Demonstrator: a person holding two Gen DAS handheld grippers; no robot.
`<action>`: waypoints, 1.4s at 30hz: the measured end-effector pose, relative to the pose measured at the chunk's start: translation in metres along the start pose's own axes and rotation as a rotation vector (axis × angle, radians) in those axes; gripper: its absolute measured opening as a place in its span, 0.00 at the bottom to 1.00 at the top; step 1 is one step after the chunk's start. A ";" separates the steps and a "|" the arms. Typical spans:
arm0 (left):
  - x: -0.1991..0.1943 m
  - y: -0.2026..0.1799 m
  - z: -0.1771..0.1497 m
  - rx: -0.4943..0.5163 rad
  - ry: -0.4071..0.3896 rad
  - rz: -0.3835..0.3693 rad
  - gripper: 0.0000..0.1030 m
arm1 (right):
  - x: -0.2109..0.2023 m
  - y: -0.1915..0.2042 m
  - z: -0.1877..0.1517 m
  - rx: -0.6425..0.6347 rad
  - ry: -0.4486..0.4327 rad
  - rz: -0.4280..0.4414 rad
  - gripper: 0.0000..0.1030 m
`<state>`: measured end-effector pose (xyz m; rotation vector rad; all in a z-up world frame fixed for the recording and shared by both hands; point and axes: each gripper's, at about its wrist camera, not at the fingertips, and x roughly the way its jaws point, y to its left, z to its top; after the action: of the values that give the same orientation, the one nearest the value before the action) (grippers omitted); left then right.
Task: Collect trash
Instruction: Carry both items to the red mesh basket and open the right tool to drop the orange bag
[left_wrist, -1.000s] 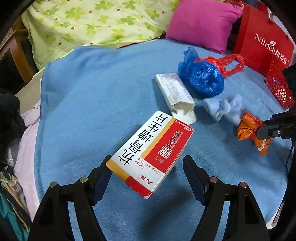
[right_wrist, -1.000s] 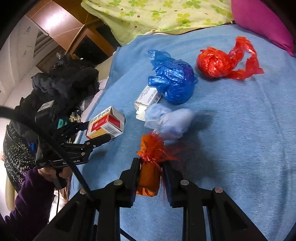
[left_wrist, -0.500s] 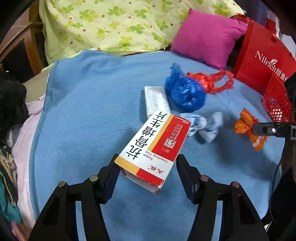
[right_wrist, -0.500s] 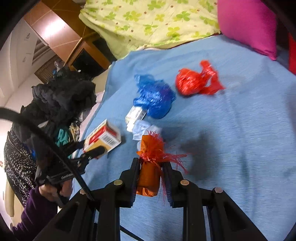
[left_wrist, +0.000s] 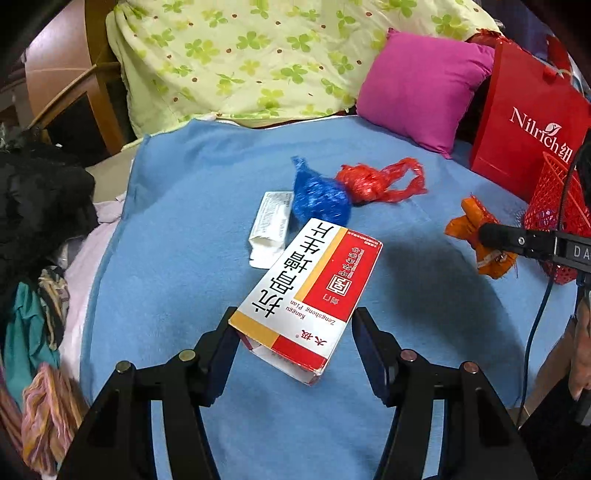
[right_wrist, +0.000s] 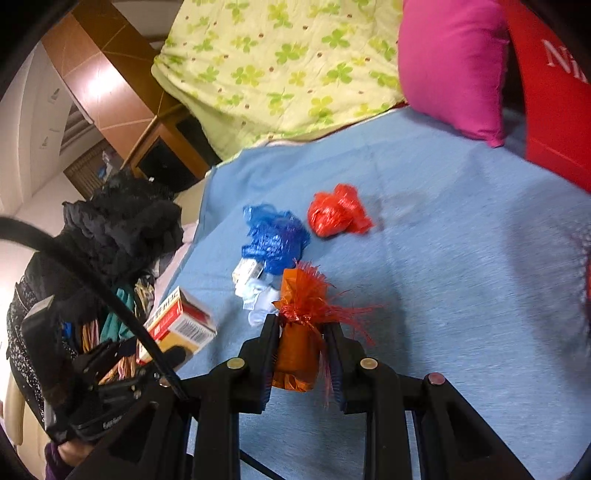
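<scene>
Left gripper (left_wrist: 293, 345): jaws have just been closing; now clamped on the near end of the red-and-white medicine box (left_wrist: 308, 291), lifted clear of the blue blanket (left_wrist: 192, 221).
Right gripper (right_wrist: 301, 349): closed tight on an orange gauze pouch (right_wrist: 297, 332), raised off the blanket.
Left on the blanket: blue plastic bag (left_wrist: 319, 195) touching the red plastic bag (left_wrist: 376, 181) — small white carton (left_wrist: 271, 223) just beside the blue one.
Red mesh basket (left_wrist: 554, 206): at the right edge.
</scene>
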<state>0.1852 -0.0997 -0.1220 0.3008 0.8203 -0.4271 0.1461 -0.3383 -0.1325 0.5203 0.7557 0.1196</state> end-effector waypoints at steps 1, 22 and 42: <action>-0.003 -0.008 0.000 0.007 -0.003 0.016 0.61 | -0.005 -0.002 0.001 0.001 -0.011 -0.003 0.26; -0.072 -0.115 0.019 0.114 -0.137 0.070 0.61 | -0.109 -0.040 0.003 -0.020 -0.287 -0.058 0.26; -0.099 -0.189 0.049 0.181 -0.222 -0.041 0.61 | -0.191 -0.079 -0.006 0.026 -0.520 -0.089 0.26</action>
<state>0.0668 -0.2609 -0.0333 0.3970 0.5719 -0.5645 -0.0038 -0.4595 -0.0560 0.5130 0.2707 -0.1071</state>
